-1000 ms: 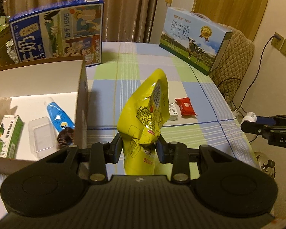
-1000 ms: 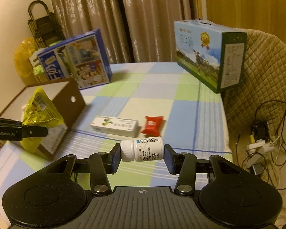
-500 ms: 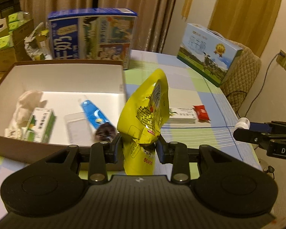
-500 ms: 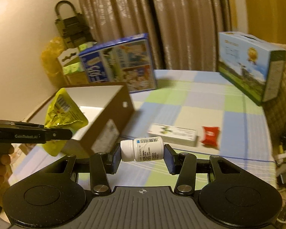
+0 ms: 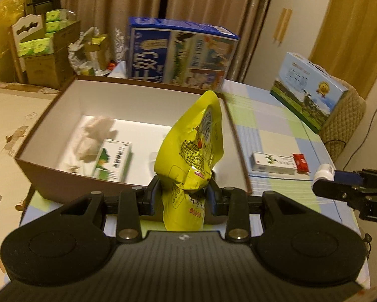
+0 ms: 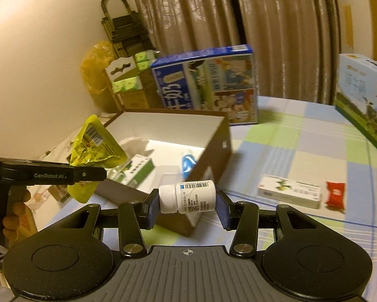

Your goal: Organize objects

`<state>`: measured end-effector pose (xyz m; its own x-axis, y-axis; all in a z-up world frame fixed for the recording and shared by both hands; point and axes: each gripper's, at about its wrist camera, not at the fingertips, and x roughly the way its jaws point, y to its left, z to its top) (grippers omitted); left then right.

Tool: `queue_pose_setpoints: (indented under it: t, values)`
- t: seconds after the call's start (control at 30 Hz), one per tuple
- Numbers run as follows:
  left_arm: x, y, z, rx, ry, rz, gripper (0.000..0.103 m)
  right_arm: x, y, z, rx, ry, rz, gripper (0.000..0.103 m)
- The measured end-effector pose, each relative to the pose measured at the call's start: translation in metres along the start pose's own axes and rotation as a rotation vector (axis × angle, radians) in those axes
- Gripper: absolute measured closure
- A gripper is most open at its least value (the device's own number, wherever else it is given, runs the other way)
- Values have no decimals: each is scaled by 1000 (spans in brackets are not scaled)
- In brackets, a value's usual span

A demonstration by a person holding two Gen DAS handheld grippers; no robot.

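My left gripper (image 5: 183, 194) is shut on a yellow snack pouch (image 5: 194, 151), held upright above the near wall of the brown open box (image 5: 62, 95). My right gripper (image 6: 187, 205) is shut on a white pill bottle (image 6: 188, 196) lying sideways, near the box's front corner (image 6: 188, 226). From the right wrist view the pouch (image 6: 94, 148) and left gripper (image 6: 87, 175) hang at the box's left side. Inside the box lie a green carton (image 5: 113, 161), a crumpled tissue (image 5: 94, 136) and a blue tube (image 6: 187, 163).
On the checked tablecloth to the right of the box lie a white medicine box (image 5: 274, 162) and a red sachet (image 5: 301, 162). A blue milk carton (image 5: 180, 55) stands behind the box, another carton (image 5: 311, 93) at the far right. Cardboard boxes (image 5: 45, 58) stack beyond the table.
Both grippers have swung left toward the brown box, each keeping its hold. The box now fills the middle of the left wrist view, and the pill bottle has come up to the box's corner.
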<state>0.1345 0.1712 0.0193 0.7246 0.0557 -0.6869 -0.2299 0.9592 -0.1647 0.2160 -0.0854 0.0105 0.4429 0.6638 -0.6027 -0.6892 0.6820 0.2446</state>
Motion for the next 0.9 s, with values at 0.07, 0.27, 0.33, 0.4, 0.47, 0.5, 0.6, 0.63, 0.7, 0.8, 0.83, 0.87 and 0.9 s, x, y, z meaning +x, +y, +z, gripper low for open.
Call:
queue_pose_setpoints:
  t: [0.07, 0.27, 0.33, 0.4, 0.47, 0.5, 0.6, 0.63, 0.7, 0.8, 0.83, 0.87, 0.9]
  values:
    - [-3, 10, 1, -8, 0, 6, 71, 7, 8, 2, -6, 5, 6, 59]
    - [-5, 36, 5, -18, 8, 29, 71, 33, 32, 10, -16, 17, 21, 59]
    - [-5, 45, 8, -19, 13, 39, 71, 41, 40, 13, -19, 20, 20, 59]
    - [-3, 52, 12, -16, 17, 48, 71, 49, 47, 17, -21, 25, 14, 59]
    - [0, 60, 16, -13, 21, 52, 71, 60, 51, 22, -21, 30, 8, 59]
    - [1, 63, 19, -11, 23, 55, 71, 65, 54, 25, -22, 34, 1, 59]
    - [6, 71, 27, -4, 31, 63, 71, 77, 60, 32, -30, 38, -16, 59]
    - [9, 74, 30, -1, 36, 65, 71, 82, 62, 35, -29, 39, -21, 59]
    - [14, 79, 36, 1, 41, 64, 71, 89, 64, 41, -26, 38, -27, 59]
    - [22, 84, 44, 8, 46, 62, 71, 99, 67, 48, -24, 35, -43, 59]
    - [24, 86, 47, 11, 47, 63, 71, 103, 67, 51, -23, 35, -46, 59]
    - [27, 88, 49, 14, 49, 62, 71, 106, 67, 53, -22, 34, -49, 59]
    - [29, 89, 52, 16, 52, 60, 71, 110, 68, 55, -21, 36, -49, 59]
